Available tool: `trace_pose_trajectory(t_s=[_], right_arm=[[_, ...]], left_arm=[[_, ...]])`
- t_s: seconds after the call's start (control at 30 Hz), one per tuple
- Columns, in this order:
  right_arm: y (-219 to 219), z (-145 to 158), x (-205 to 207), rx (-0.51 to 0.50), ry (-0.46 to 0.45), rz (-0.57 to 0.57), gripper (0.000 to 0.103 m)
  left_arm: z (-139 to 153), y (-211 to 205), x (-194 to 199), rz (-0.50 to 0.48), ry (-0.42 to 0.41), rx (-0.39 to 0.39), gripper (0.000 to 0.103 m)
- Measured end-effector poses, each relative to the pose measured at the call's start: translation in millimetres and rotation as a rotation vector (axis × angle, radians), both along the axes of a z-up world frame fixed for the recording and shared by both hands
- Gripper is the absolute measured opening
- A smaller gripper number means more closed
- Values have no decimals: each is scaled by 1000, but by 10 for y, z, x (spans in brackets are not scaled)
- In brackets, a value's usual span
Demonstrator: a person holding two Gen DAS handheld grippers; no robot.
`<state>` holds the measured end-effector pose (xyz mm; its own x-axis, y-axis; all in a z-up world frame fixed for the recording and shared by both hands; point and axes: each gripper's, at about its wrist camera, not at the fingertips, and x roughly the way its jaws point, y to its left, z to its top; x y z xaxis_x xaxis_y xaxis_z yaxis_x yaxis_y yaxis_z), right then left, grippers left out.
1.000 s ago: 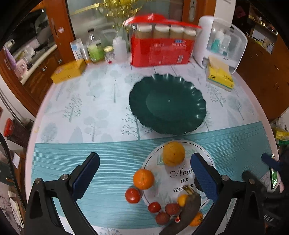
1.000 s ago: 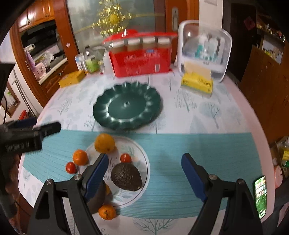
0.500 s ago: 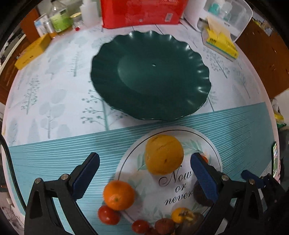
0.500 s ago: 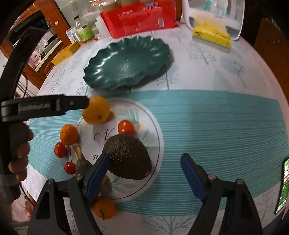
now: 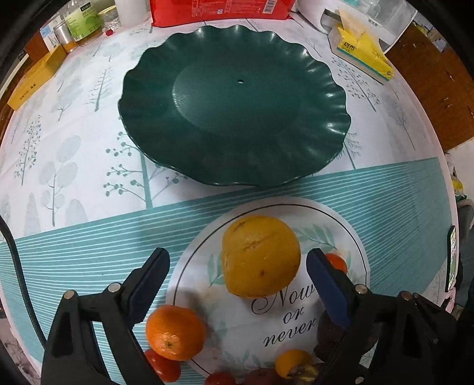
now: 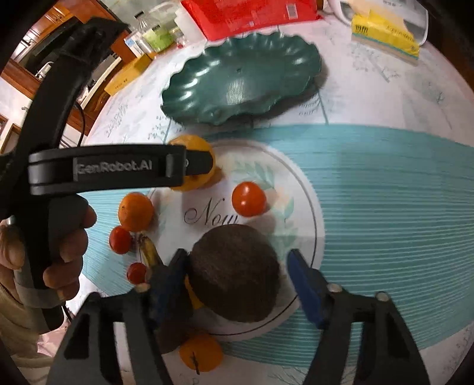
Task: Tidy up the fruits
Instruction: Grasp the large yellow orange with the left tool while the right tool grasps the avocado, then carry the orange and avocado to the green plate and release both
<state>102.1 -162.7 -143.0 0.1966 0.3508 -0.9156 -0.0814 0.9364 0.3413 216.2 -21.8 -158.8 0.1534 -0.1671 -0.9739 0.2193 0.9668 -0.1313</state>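
Observation:
A white printed plate [image 5: 340, 225] bears a big yellow-orange citrus [image 5: 260, 256], a dark avocado [image 6: 234, 275] and a tomato [image 6: 248, 198]. My left gripper [image 5: 237, 281] straddles the citrus with its jaws closing; the right pad is near the fruit, the left pad well apart. My right gripper [image 6: 237, 275] straddles the avocado, its jaws closing too, with slim gaps at the pads. A mandarin [image 5: 174, 331] and cherry tomatoes [image 5: 163, 367] lie at the plate's left rim. Behind stands the green scalloped plate [image 5: 234, 103], with nothing on it.
A person's hand [image 6: 59, 251] holds the left gripper's handle. A small orange [image 6: 201, 352] and a banana stem [image 6: 149, 251] lie by the white plate. At the table's back stand a red box [image 5: 219, 11], bottles [image 5: 83, 23] and a yellow tissue pack [image 5: 364, 56].
Both grippers have come down close over the white plate and tilted more steeply. Their jaws have narrowed, the left around the yellow citrus, the right around the avocado.

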Motion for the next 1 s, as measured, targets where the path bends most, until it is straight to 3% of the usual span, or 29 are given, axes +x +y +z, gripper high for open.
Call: trace_pose_trajectory(t_s=[0.17,0.3,0.33,0.5,0.6,0.8,1.0], right_arm=[[-27,-19,-18,19,11,3,63],[-63,-51,-45,38,37,-16,63],[-59,-57,-44,40,40,-18,63],[-70,-58,-75,45,48,-31,62],[-66,-50,-85,39,44,-38,61],[-154,87,-193,6,4,-71,61],[-192,540,-333,-107,-193,-122,61]], left_arm=[[-74,-83,-13,-13,23,-6,75],[-113,-114,-32,-20,26,-16,57],[-122,-131,-31,-24,23,-25,49],[-107,-177,-73,-39,2,-23,47],[-64,-225,-126,-44,-14,17,46],[193,-217,-272,-25,-63,32,45],[687,-57,-449,9,-187,37,45]])
